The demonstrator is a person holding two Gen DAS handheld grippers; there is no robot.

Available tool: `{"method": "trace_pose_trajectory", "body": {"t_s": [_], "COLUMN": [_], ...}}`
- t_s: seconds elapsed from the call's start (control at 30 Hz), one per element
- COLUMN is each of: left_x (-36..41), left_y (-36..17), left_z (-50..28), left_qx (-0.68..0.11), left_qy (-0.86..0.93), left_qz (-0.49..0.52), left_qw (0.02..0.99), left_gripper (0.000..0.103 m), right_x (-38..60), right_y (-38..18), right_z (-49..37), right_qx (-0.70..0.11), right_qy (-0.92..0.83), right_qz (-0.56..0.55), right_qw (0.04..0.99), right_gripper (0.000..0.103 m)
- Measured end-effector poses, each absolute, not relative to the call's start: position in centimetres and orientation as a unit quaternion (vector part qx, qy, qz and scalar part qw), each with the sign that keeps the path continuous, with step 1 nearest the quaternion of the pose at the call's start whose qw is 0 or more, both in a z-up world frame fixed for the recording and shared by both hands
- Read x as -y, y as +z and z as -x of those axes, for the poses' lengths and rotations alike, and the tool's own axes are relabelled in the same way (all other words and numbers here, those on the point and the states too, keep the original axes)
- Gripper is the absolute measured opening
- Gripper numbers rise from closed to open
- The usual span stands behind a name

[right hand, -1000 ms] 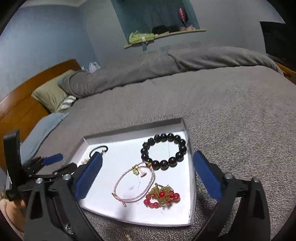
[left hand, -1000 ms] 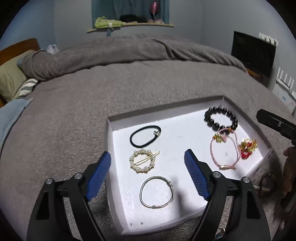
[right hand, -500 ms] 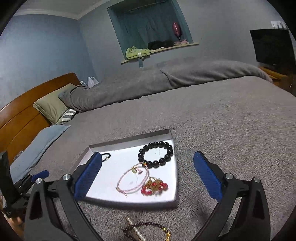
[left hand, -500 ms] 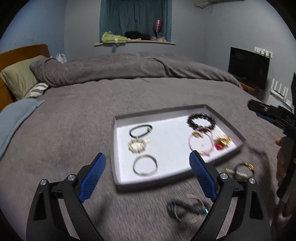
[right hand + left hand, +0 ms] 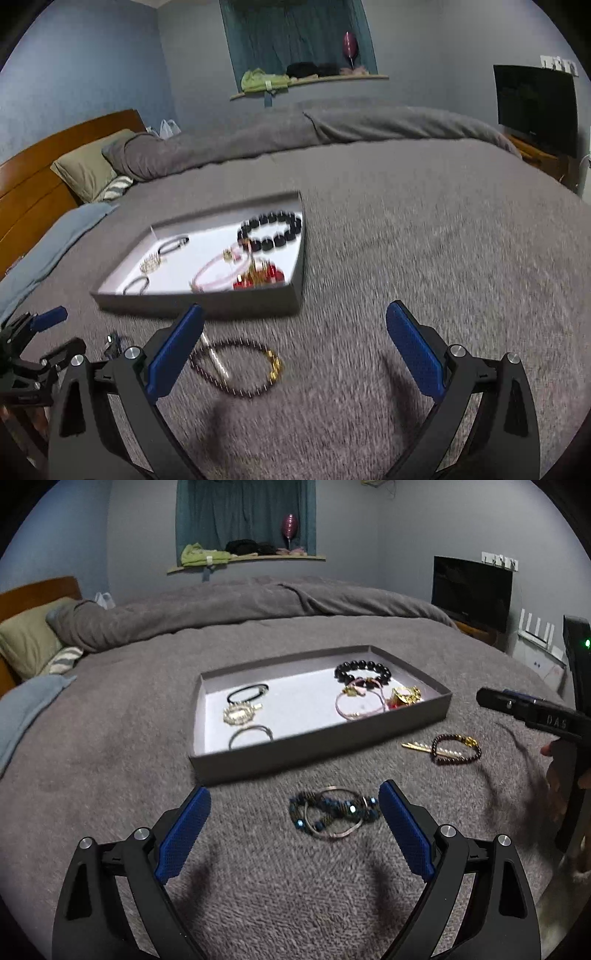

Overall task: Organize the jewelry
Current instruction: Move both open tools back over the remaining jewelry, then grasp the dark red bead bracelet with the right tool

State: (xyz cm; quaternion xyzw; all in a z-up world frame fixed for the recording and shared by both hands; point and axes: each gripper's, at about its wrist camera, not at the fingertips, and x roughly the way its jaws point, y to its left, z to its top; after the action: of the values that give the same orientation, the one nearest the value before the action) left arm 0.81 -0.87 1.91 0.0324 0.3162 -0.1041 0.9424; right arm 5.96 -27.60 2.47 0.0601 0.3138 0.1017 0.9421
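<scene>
Your left gripper (image 5: 293,834) hangs low over the grey blanket (image 5: 110,760), jaws spread wide, nothing between them; your right gripper (image 5: 295,354) is the same, spread and empty. The shallow grey tray (image 5: 317,744) sits mid-bed on the blanket. Along its left side lie a black hair tie (image 5: 246,693), a pearl ring clip (image 5: 240,713) and a thin silver bangle (image 5: 250,735); at its right end, a black bead bracelet (image 5: 362,671), a pink cord bracelet (image 5: 359,703) and a red-and-gold piece (image 5: 405,696). Loose on the blanket, just off the tray's near edge: a blue bead bracelet tangled with a metal ring (image 5: 334,812) sits between your left fingers, close to the right pad. A dark bead bracelet with gold clasp (image 5: 240,367) lies across a gold hairpin (image 5: 214,356) beyond the tray's near right corner, beside your right gripper's left pad. Pillows (image 5: 26,642) and folded duvet (image 5: 240,602) at the far edge, well apart.
</scene>
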Motion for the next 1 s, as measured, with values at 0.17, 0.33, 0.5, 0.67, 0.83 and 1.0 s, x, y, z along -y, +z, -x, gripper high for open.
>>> {"method": "trace_pose_trajectory", "body": {"t_s": [0.17,0.33,0.5,0.67,0.83,1.0], "left_x": [0.4,0.7,1.0,0.6,0.5,0.9], "left_y": [0.9,-0.2,-0.7,-0.8,-0.9,-1.0], "left_z": [-0.8,-1.1,-1.0,-1.3,-1.4,-1.3], "left_qx": [-0.319,-0.331,-0.335,-0.34,-0.343,-0.342], "left_qy": [-0.122,-0.134,-0.151,-0.152,-0.152,-0.153], "left_qz": [-0.01,-0.01,-0.012,0.0,0.005,-0.004], "left_qw": [0.94,0.934,0.93,0.928,0.927,0.927], "left_gripper": [0.092,0.092,0.092,0.092,0.092,0.092], "right_x": [27.1,26.6,26.3,25.8,25.6,25.3], "right_y": [1.5,1.5,0.9,0.1,-0.4,-0.8], "right_z": [-5.7,-5.6,-5.9,-6.3,-6.4,-6.4], "right_qx": [-0.332,-0.333,-0.354,-0.38,-0.395,-0.404], "right_qy": [0.109,0.113,0.126,0.133,0.132,0.135], "right_qz": [-0.054,-0.041,-0.041,-0.032,-0.022,-0.01], "right_qw": [0.935,0.935,0.926,0.915,0.909,0.905], "right_gripper": [0.098,0.089,0.061,0.046,0.038,0.038]}}
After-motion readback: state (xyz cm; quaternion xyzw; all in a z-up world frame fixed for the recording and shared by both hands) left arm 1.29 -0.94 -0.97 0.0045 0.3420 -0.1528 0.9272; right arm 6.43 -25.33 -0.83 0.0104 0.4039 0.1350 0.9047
